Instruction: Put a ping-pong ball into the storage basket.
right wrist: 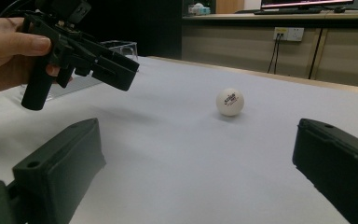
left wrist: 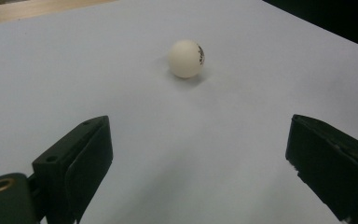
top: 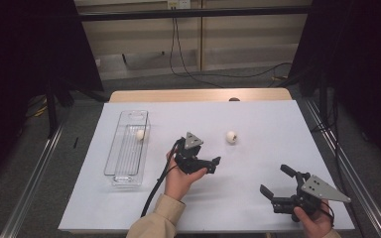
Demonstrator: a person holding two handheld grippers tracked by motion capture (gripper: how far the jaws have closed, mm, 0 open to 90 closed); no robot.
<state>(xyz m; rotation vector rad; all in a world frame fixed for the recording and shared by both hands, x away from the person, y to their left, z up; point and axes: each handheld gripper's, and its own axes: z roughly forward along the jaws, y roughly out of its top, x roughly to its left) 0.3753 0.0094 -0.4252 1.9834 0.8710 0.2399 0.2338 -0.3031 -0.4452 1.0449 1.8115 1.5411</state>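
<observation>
Landmark: small white table-tennis ball with dark print [top: 231, 137], which lay on the white table sheet [top: 258, 168].
Left gripper [top: 213, 165]: held level and low over the sheet, near the ball, pointed toward it; jaws stood wide apart, nothing between them.
Left hand [top: 178, 178]: wrapped around the grip from below, beige sleeve behind.
Right gripper [top: 277, 182]: well apart from the ball, toward the person; jaws spread, empty.
Second white ball [top: 140, 134]: inside the clear plastic wire-floored bin [top: 127, 148], well left of the landmark.

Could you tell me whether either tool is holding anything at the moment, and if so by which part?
Nothing is held. The left tool stands open, short of the white ball on the table, and the right tool is open too.
</observation>
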